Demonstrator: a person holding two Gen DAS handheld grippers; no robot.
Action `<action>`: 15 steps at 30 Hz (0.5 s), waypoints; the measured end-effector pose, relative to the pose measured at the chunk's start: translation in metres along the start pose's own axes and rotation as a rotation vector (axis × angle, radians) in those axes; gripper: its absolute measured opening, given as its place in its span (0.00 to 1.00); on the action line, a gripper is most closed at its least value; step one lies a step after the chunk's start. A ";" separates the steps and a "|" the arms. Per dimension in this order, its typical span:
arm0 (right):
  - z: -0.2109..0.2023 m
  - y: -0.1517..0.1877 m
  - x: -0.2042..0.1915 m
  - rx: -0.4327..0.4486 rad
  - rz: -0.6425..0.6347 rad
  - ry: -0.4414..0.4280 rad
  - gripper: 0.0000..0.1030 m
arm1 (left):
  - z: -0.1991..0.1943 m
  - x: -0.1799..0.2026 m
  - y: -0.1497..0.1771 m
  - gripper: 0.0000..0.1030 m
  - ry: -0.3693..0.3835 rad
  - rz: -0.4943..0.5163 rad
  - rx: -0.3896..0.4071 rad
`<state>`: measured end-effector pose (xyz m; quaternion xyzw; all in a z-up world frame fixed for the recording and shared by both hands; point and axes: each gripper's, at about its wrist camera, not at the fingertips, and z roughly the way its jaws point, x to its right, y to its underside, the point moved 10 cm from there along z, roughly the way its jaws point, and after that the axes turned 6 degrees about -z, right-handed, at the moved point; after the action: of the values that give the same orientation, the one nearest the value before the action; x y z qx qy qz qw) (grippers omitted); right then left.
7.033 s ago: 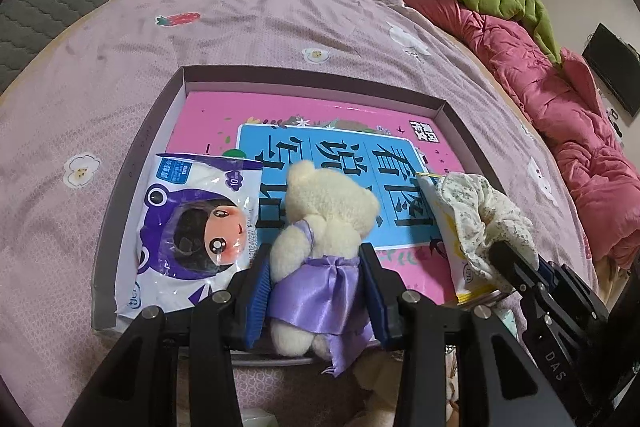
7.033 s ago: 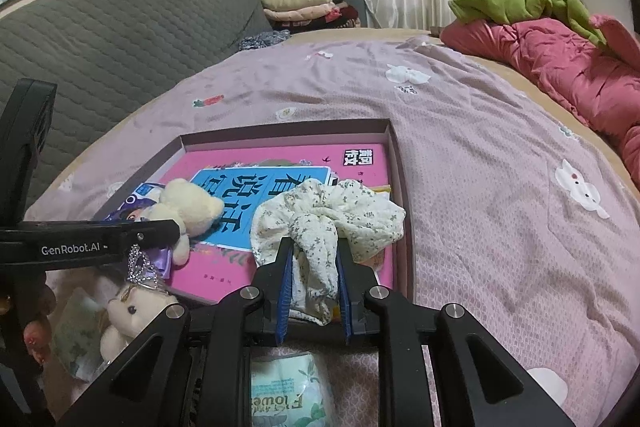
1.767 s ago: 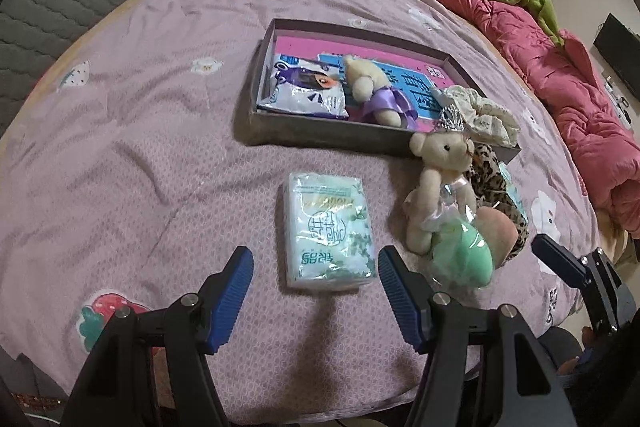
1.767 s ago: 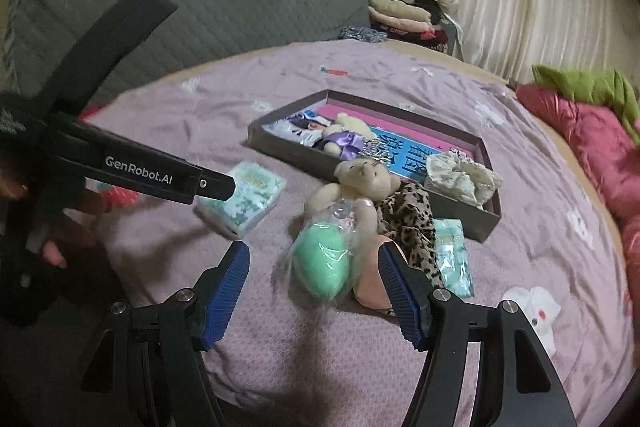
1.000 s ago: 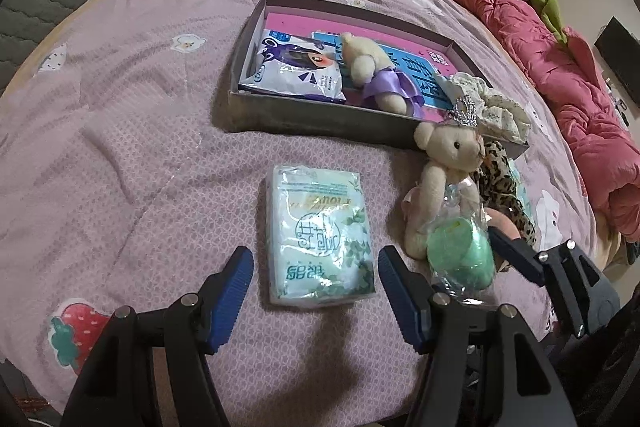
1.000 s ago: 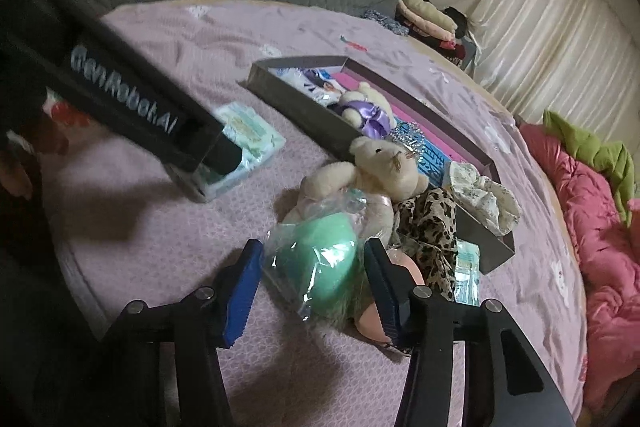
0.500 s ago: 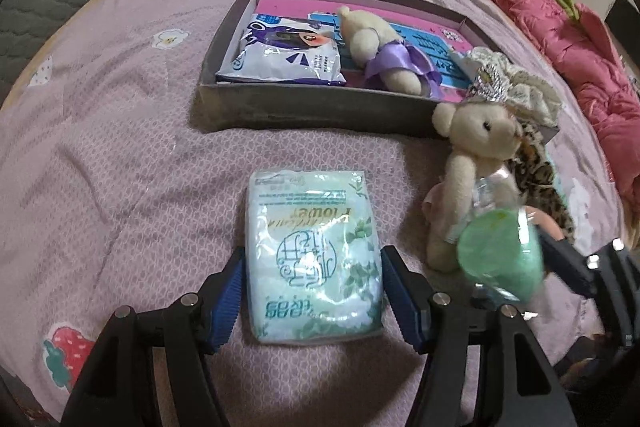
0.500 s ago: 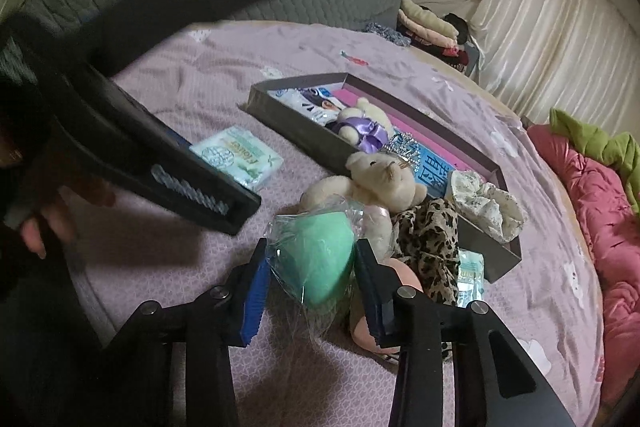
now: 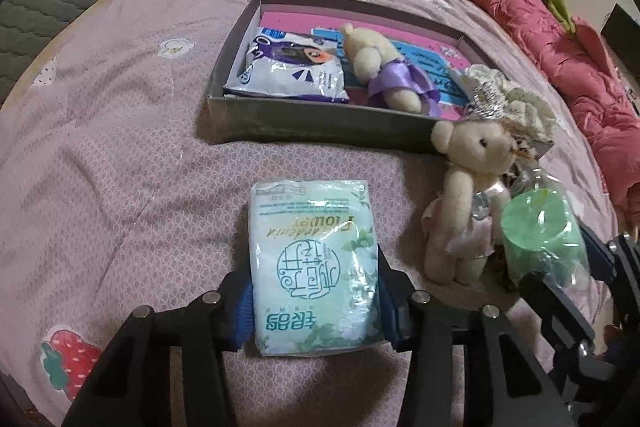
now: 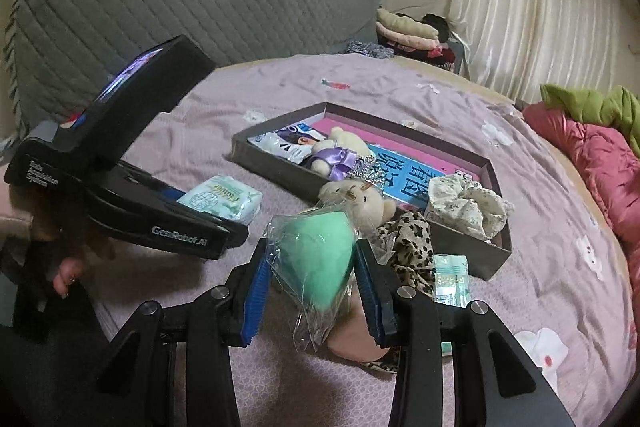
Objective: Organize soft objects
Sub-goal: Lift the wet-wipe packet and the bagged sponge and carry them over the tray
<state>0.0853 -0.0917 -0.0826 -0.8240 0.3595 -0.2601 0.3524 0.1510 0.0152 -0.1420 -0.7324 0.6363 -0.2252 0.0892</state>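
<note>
Soft pale-green plastic tissue pack w/ printed lettering is lying flat on the mauve patterned bedspread, just in front of the shallow grey cardboard box. The left gripper is pointing steeply down over it, blue-padded fingers straddling the pack's near end and closing on its sides; the pads are touching the wrapper, the pack's near end bulging a little over them.

The right gripper is holding a mint-green egg-shaped sponge in a clear crinkly bag, fingers pressing on both sides at roughly half width, the bag lifted clear of the bedspread (its loose end is hanging below the pads).

Beside the sponge a cream plush bear wearing a silver tiara and pale pink dress is sitting against the box's near wall, w/ a leopard-print fabric piece and a small green packet just right of it.

Inside the box, left to right: a white-and-purple cartoon-print pouch, a cream bear in a purple satin dress, and a floral cream fabric scrunchie, all lying on a pink-and-blue book cover.

A crumpled red quilt is bunching along the bed's far right edge.
</note>
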 end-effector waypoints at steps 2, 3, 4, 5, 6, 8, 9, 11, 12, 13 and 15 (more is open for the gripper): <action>-0.002 0.000 -0.001 0.005 0.000 -0.007 0.41 | -0.003 0.001 0.000 0.48 0.009 -0.005 0.001; -0.003 0.002 -0.003 0.007 -0.001 -0.010 0.41 | -0.004 0.001 0.000 0.48 0.011 -0.007 0.004; -0.004 0.002 -0.004 0.009 -0.001 -0.010 0.41 | -0.006 0.002 -0.001 0.48 0.012 -0.007 0.008; -0.005 0.001 -0.004 0.015 -0.002 -0.010 0.41 | -0.009 0.002 -0.001 0.47 0.016 -0.009 0.010; -0.006 0.000 -0.005 0.020 -0.001 -0.011 0.41 | -0.011 0.002 -0.001 0.47 0.018 -0.011 0.014; -0.009 -0.002 -0.004 0.032 0.005 -0.012 0.41 | -0.020 -0.001 -0.001 0.47 0.022 -0.016 0.029; -0.009 -0.002 -0.005 0.032 0.012 -0.016 0.41 | -0.024 -0.001 -0.003 0.47 0.025 -0.019 0.041; -0.010 -0.001 -0.003 0.030 0.029 -0.023 0.41 | -0.031 -0.001 -0.006 0.47 0.034 -0.025 0.056; -0.011 -0.001 -0.002 0.032 0.036 -0.024 0.41 | -0.036 -0.001 -0.008 0.47 0.039 -0.028 0.067; -0.013 -0.002 -0.001 0.038 0.042 -0.023 0.41 | -0.038 -0.001 -0.009 0.47 0.042 -0.028 0.073; -0.018 -0.006 0.002 0.058 0.057 -0.016 0.41 | -0.043 -0.001 -0.012 0.47 0.042 -0.026 0.088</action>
<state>0.0771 -0.0972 -0.0666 -0.8049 0.3722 -0.2539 0.3861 0.1429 0.0252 -0.0996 -0.7311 0.6180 -0.2694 0.1050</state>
